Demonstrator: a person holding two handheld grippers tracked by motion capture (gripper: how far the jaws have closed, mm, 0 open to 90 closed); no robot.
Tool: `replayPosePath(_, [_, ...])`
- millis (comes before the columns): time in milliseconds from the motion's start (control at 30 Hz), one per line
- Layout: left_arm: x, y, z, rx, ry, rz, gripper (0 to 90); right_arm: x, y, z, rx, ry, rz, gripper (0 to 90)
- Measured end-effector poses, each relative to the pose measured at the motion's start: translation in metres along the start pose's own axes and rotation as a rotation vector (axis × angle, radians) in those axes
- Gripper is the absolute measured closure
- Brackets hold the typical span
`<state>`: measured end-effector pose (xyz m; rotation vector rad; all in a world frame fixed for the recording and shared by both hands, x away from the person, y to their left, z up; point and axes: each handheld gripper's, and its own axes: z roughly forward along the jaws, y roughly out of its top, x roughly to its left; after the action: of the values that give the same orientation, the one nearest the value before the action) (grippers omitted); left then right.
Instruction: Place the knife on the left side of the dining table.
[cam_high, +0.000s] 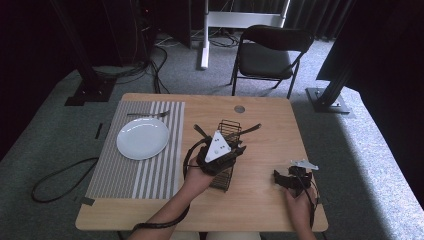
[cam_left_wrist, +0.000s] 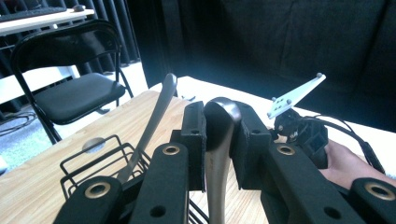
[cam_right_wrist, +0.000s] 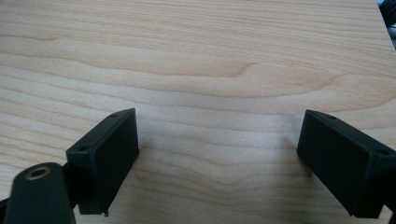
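A black wire basket (cam_high: 228, 129) stands in the middle of the wooden table (cam_high: 260, 200), with cutlery handles (cam_high: 250, 128) sticking out of it. My left gripper (cam_high: 238, 149) hovers over the basket, shut on a metal utensil handle (cam_left_wrist: 219, 140) that stands upright between its pads. Another metal handle (cam_left_wrist: 159, 107) leans out of the basket (cam_left_wrist: 112, 138) just left of the jaws. My right gripper (cam_high: 280, 179) rests low near the table's front right, and its jaws (cam_right_wrist: 217, 158) stand wide open over bare wood with nothing between them.
A white plate (cam_high: 142, 138) and a fork (cam_high: 147, 114) lie on a striped placemat (cam_high: 125, 175) at the left. A round grommet (cam_high: 239, 108) sits near the far edge. A black folding chair (cam_high: 267, 57) stands beyond the table.
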<state>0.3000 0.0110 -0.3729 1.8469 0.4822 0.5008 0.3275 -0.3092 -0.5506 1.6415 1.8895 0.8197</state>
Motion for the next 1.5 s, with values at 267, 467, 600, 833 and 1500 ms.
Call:
replayPosePath(267, [0.005,0.002,-0.002,0.007,-0.015,-0.02,77.6,0.0,0.0,0.0,0.0,0.0,0.0,11.8])
replayPosePath(467, [0.006,0.003,-0.006,0.032,-0.017,-0.019,77.7,0.0,0.0,0.0,0.0,0.0,-0.001,11.8])
replayPosePath(600, [0.001,0.004,-0.009,0.06,0.0,0.019,77.9,0.0,0.0,0.0,0.0,-0.001,-0.001,11.9])
replayPosePath(833, [0.0,0.0,-0.015,0.0,0.005,0.02,78.5,0.0,0.0,0.0,0.0,-0.001,-0.002,11.9])
replayPosePath(1500, [0.001,-0.008,-0.015,-0.015,0.088,0.012,81.6,0.0,0.0,0.0,-0.001,-0.001,-0.001,11.9])
